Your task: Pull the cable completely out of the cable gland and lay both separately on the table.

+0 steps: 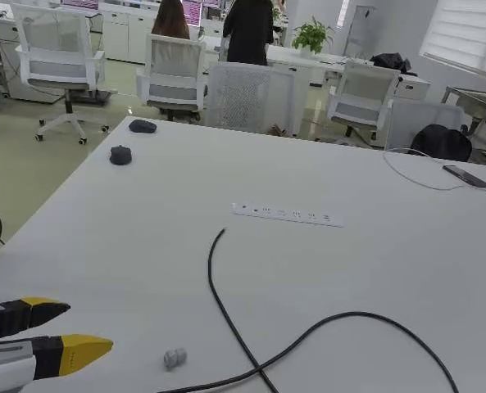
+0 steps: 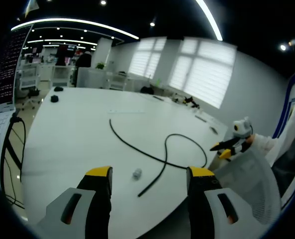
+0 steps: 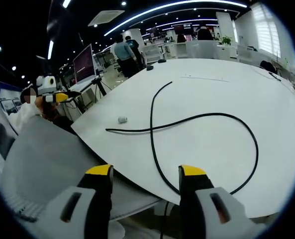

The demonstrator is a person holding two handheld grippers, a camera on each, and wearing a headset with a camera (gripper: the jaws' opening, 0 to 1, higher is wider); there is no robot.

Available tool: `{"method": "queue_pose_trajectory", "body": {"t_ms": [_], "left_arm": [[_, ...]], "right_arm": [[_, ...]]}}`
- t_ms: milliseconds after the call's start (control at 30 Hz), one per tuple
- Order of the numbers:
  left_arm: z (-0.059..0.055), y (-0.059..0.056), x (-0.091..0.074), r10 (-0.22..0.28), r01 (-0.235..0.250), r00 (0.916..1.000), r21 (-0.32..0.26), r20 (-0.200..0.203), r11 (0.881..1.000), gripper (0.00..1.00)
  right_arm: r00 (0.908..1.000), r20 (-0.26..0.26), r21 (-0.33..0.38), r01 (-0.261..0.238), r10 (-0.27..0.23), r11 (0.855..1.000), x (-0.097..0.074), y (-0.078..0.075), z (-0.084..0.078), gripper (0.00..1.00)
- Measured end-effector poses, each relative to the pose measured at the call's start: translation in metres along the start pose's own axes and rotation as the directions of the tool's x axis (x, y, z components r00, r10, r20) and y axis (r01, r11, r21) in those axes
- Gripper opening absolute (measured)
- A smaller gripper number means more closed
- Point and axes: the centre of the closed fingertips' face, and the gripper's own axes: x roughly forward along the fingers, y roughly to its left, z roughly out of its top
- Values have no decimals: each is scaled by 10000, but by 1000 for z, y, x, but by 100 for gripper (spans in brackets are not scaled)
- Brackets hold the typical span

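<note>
Cable [image 1: 209, 266] and cable gland [image 1: 174, 358] apart on the table [image 1: 374, 270]; both grippers empty

Largest first: the white table carries everything; the black cable sprawls across its near half in one big loop that crosses over itself; the white power strip [image 1: 286, 215] lies beyond it, well apart; the small grey cable gland sits on bare table near the front edge, close to the cable's low run but not touching it, with no cable through it.

The left gripper [image 1: 87, 327] hangs over the near left corner, jaws spread with nothing between them; its own view puts the gland just ahead of the gap. The right gripper [image 3: 146, 170] is likewise released and bare, held off the table's near edge and looking in at the loop.

Judged from this layout, the pulling looks done and the step in hand is the finish: keep both sets of jaws wide; draw back level and away from the loop so a tip cannot catch the cable and drag it against the gland; if more separation is wanted, nudge the gland rather than the long, springy cable.

Hard to make out: the head view cuts off the cable's near run at its bottom edge; the gland is too small to tell whether its nut and seal are all there; which end of the cable came out of it cannot be told.
</note>
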Motion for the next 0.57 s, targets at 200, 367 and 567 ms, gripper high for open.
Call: {"method": "queue_pose_trajectory", "body": {"t_ms": [200, 367, 567], "left_arm": [[0, 1, 0, -87, 87, 10000, -71, 5, 9999, 61], [-1, 2, -1, -88, 88, 10000, -61, 39, 9999, 60], [0, 2, -2, -77, 78, 9999, -104, 85, 9999, 61]], "right_arm": [[9999, -154, 24, -28, 28, 10000, 6, 6, -3, 55], [9983, -586, -387, -62, 40, 9992, 9, 8, -6, 55], [9982, -596, -400, -111, 87, 9991, 11, 10, -6, 55]]}}
